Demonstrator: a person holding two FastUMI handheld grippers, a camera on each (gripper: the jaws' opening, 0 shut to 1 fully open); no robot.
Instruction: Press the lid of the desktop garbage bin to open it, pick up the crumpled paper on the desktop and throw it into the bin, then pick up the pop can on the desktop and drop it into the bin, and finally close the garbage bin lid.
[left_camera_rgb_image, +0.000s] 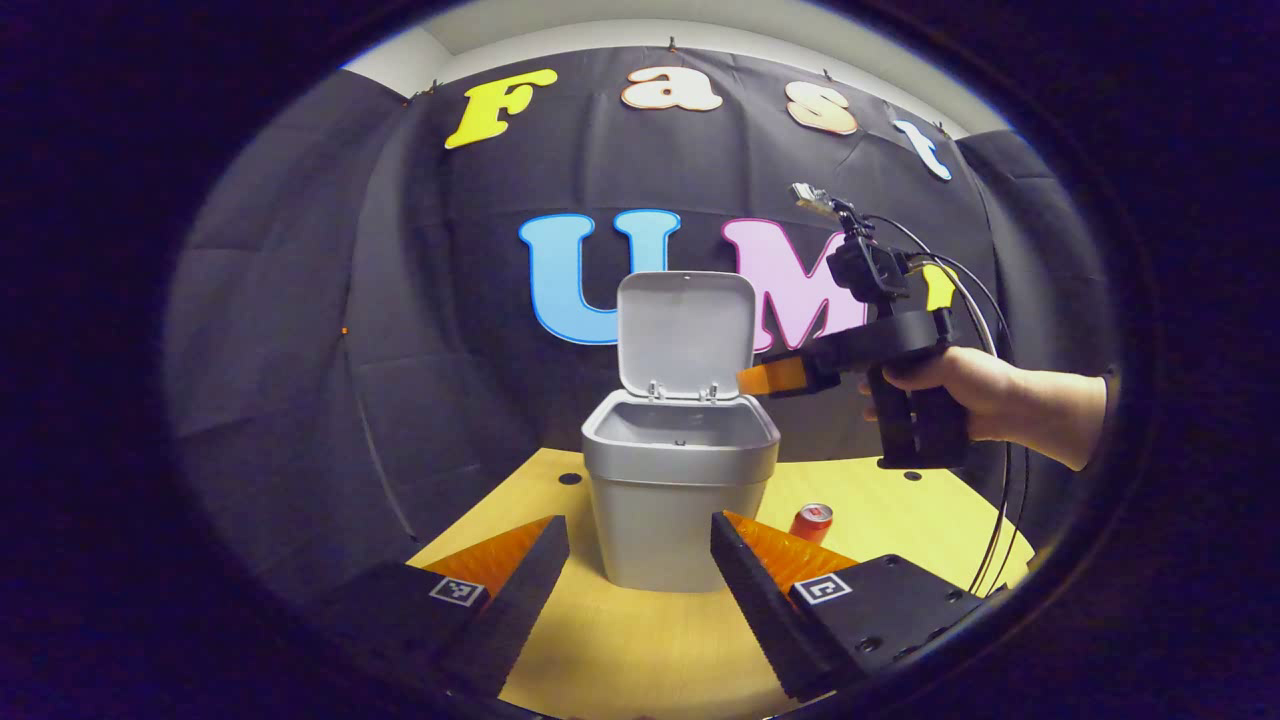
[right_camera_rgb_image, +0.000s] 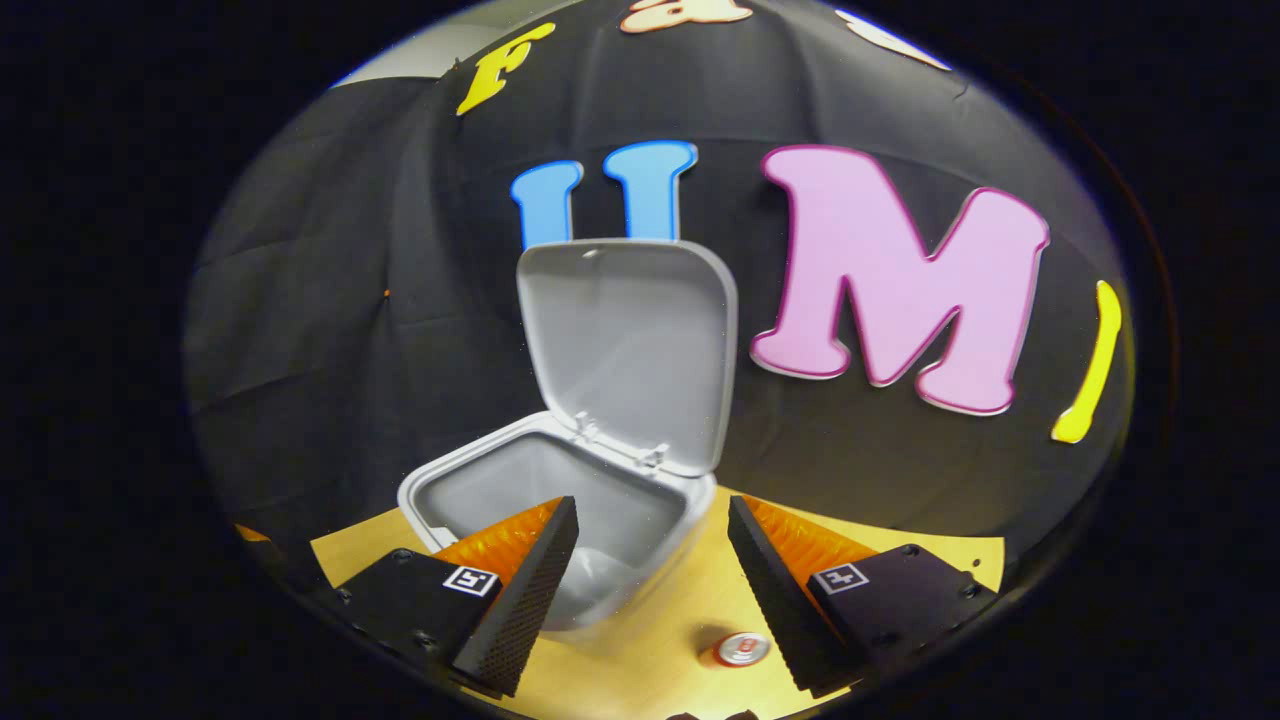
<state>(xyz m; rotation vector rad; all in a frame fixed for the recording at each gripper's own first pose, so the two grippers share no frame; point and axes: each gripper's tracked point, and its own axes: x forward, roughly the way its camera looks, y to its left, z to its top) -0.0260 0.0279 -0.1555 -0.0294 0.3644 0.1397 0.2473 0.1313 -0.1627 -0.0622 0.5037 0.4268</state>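
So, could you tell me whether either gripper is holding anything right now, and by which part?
Nothing is held. The left gripper and right gripper are both open and empty; the pop can stands on the table.

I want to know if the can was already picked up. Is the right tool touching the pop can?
Apart. In the right gripper view the right tool hangs open above the table, and the pop can stands below, between its fingers, with bare table around it.

Grey garbage bin (left_camera_rgb_image: 680, 500) on the yellow desktop (left_camera_rgb_image: 640, 640), lid (left_camera_rgb_image: 685, 335) raised upright, framed between the spread fingers of the left gripper (left_camera_rgb_image: 638, 560); pop can (left_camera_rgb_image: 811, 522) stands just right; hand-held right gripper (left_camera_rgb_image: 770, 378) hovers beside the lid.
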